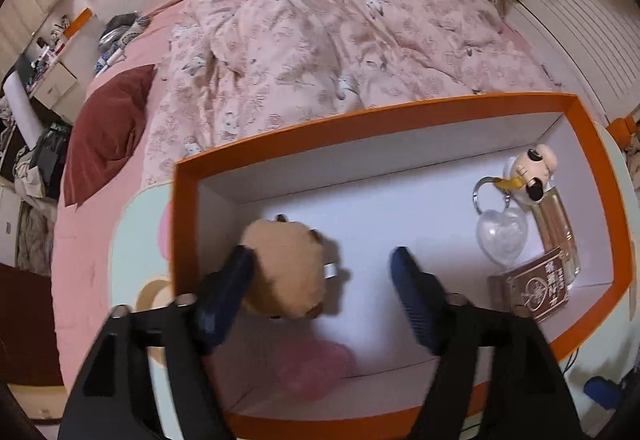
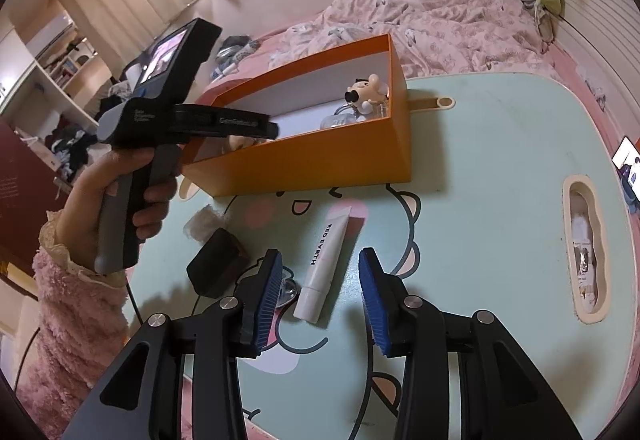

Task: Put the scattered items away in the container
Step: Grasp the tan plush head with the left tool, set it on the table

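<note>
The right gripper [image 2: 320,304] hovers with jaws spread and empty; the white tube [image 2: 326,264], printed "RED EARTH", lies on the table [image 2: 480,200] just ahead between them, long axis running away; farther off, the left gripper [image 1: 324,280], spread wide, hangs over the orange box [image 2: 320,156] beside a brown plush toy [image 1: 284,268].

Box [image 2: 320,156] on table [image 2: 480,168], plush toy [image 1: 286,268] and keychain [image 1: 502,228] inside, tube [image 2: 326,264] before box
</note>
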The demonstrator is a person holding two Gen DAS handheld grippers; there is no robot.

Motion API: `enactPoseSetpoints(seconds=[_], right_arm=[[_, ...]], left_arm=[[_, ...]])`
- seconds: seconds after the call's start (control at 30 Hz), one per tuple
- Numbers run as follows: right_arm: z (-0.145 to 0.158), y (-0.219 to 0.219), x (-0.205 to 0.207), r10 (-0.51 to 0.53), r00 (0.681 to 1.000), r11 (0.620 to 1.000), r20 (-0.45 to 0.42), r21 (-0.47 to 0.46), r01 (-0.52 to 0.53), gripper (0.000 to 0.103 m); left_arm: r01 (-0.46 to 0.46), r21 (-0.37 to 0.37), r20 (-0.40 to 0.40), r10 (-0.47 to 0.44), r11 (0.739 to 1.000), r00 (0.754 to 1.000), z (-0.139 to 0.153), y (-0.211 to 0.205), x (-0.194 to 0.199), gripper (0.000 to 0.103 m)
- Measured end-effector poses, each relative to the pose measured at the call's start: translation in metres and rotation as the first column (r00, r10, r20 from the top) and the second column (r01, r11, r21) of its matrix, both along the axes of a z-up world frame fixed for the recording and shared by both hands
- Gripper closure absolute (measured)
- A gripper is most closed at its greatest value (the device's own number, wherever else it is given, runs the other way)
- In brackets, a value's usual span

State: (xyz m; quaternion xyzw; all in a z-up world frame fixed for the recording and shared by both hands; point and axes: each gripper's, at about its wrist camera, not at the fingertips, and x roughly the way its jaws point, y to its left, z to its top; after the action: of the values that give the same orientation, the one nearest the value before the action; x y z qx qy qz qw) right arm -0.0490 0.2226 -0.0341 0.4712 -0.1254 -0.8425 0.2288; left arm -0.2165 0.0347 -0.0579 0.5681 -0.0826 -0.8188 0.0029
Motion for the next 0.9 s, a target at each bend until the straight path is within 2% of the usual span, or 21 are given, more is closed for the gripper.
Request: enactPoseSetpoints(seconds=[0.1, 0.17, 0.23, 0.27, 0.33, 0.4, 0.5, 0.57, 0.67, 0.8, 0.9], right_arm=[[0.0, 0.0, 0.0, -0.002, 1.0, 1.0, -0.001, -0.002, 0.002, 0.063], [0.001, 0.0, 0.001, -0.003, 1.0, 1.0, -0.006, -0.001, 0.003, 0.063], [0.001, 0.001, 0.001, -0.004, 1.0, 1.0, -0.008, -0.005, 0.004, 0.063], [0.001, 0.002, 0.001, -0.005, 1.0, 1.0, -0.008, -0.008, 0.005, 0.063], [0.001, 0.002, 0.001, -0.006, 1.0, 1.0, -0.009, -0.012, 0.006, 0.062], [0.001, 0.002, 0.001, -0.006, 1.0, 1.0, -0.006, -0.014, 0.006, 0.062], [0.002, 0.003, 0.001, -0.011, 1.0, 1.0, -0.004, -0.013, 0.01, 0.062], [0.003, 0.003, 0.001, -0.01, 1.0, 1.0, -0.006, -0.009, 0.01, 0.062], [0.003, 0.003, 0.002, -0.011, 1.0, 1.0, -0.007, -0.009, 0.011, 0.062], [0.003, 0.001, 0.003, -0.014, 1.0, 1.0, -0.007, -0.003, 0.014, 0.062], [0.003, 0.001, 0.002, -0.011, 1.0, 1.0, -0.006, -0.001, 0.011, 0.062]], left_arm=[[0.027, -0.082, -0.005, -0.027, 0.996, 1.0, -0.006, 0.008, -0.001, 0.025], [0.03, -0.104, -0.017, -0.031, 0.994, 0.999, -0.008, 0.01, 0.001, 0.031], [0.011, -0.137, -0.029, -0.015, 0.991, 0.999, -0.005, 0.006, 0.002, 0.055], [0.004, -0.135, -0.037, -0.009, 0.991, 0.999, -0.003, 0.002, 0.002, 0.06], [-0.001, -0.061, -0.046, -0.001, 0.998, 0.999, 0.004, -0.011, 0.003, 0.067], [0.0, 0.037, -0.042, 0.001, 0.999, 0.999, 0.012, -0.024, 0.004, 0.07], [-0.004, 0.134, -0.037, 0.009, 0.991, 0.999, 0.019, -0.037, 0.005, 0.072], [-0.007, 0.246, -0.059, 0.022, 0.969, 0.998, 0.031, -0.046, 0.009, 0.072], [0.011, 0.357, -0.103, 0.028, 0.934, 0.994, 0.055, -0.057, 0.026, 0.072], [0.09, 0.434, -0.203, 0.001, 0.896, 0.979, 0.09, -0.059, 0.07, 0.072], [0.161, 0.457, -0.262, -0.041, 0.875, 0.964, 0.106, -0.059, 0.106, 0.072]])
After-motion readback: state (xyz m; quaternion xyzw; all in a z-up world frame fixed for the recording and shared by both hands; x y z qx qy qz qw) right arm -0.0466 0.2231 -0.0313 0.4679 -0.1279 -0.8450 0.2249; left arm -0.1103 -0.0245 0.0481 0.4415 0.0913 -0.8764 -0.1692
